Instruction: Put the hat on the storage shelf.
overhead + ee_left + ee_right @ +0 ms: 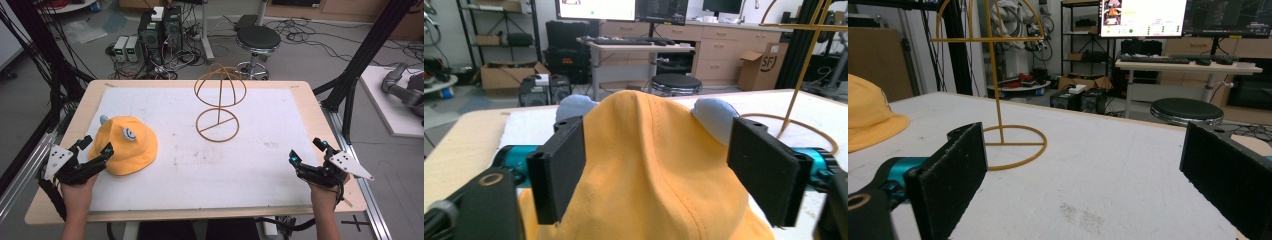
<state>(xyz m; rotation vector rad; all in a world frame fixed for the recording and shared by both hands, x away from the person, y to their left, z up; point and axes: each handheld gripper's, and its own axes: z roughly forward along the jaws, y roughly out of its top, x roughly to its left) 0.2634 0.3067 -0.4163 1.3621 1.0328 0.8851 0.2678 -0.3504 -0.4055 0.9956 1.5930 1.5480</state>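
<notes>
One yellow hat (124,145) with two pale blue ears, lying on the table (200,150); one wire stand (219,102). Left gripper (98,148) jaws wide apart around the hat's edge, gripping nothing; right gripper (306,151) wide open, empty.

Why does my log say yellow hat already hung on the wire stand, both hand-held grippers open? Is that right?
Not quite. The yellow hat lies flat on the white mat, apart from the wire stand, which is bare; the high view shows it. The left hand-held gripper and right hand-held gripper are open, as you say.
</notes>
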